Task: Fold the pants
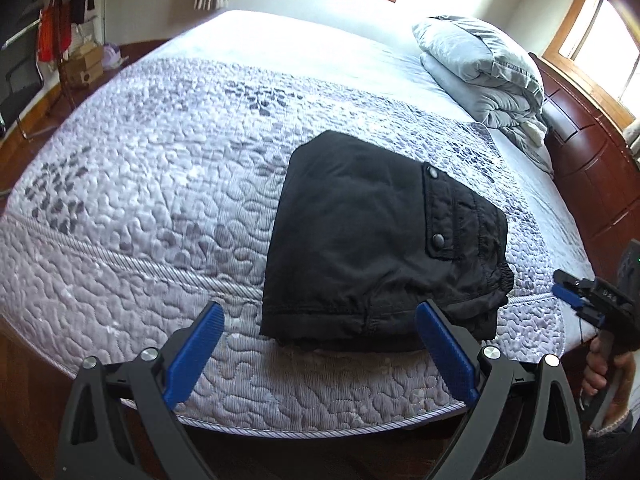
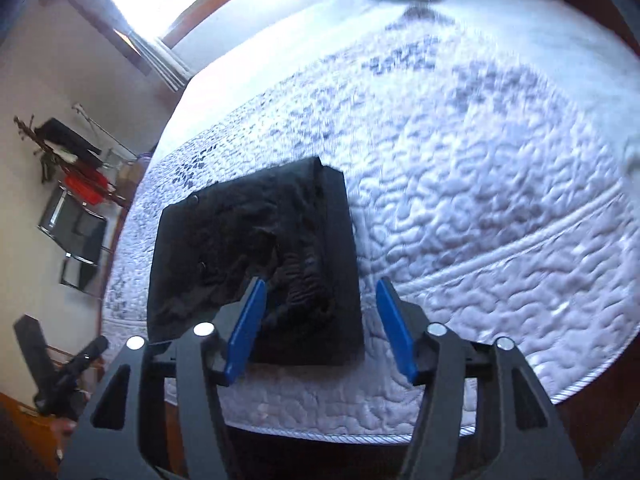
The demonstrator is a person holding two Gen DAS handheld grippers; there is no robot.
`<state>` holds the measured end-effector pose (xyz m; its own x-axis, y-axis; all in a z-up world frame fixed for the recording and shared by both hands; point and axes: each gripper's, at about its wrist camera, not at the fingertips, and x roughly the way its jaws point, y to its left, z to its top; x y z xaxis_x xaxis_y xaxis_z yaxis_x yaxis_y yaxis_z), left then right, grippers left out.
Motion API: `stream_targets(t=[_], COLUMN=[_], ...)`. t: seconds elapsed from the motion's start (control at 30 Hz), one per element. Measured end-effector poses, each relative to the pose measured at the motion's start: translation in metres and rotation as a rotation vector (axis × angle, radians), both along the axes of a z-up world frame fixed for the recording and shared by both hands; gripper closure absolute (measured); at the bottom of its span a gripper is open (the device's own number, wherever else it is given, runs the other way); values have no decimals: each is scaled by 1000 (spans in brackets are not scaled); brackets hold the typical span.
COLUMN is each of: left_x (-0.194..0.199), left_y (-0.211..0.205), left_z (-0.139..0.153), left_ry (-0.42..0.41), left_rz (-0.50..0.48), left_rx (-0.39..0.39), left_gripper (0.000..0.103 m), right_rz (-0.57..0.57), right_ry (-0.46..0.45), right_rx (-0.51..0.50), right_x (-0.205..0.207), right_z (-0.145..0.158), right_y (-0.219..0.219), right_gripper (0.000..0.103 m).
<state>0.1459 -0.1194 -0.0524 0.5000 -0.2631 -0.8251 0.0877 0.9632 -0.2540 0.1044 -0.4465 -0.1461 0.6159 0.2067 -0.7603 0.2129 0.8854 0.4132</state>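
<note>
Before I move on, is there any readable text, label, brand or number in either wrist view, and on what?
None reads clearly.
Right hand-held gripper: pale marks on its body, too small and blurred to read.
Folded black pants: snap buttons, no visible label.
Quilted bedspread: pattern only, no text.

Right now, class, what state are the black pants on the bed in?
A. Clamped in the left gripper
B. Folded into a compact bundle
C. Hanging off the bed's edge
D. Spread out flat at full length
B: the black pants lie as a compact folded bundle on the quilted bed, with both grippers open and apart from them.
</note>
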Motion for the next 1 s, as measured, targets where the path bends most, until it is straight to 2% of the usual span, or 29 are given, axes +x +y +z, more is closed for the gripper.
stream_targets(t=[0.17,0.23,0.3,0.47,0.63,0.77,1.0], left_x=[0,0,0,2,7,14,35], left_y=[-16,-21,-27,-40,-50,-53,-55], left_z=[25,32,38,49,53,49,17], left_ry=[-42,-52,-62,-83,-102,-103,-49], left_rz=[-35,-48,-64,-102,-126,-132,-145], left_rx=[27,26,20,23,25,30,28], left_gripper=[4,4,4,4,4,4,4], right_rz=[8,16,18,5,-2,3,14], right_ry=[-60,-81,-93,-100,-77,-47,6], right_rx=[-127,-141,-147,-194,-251,-247,-227], right_x=[-7,-10,-12,-13,-8,-1,19], right_z=[31,42,50,61,54,41,14], right_y=[23,32,41,57,59,54,45], right_gripper=[27,24,13,8,5,5,5])
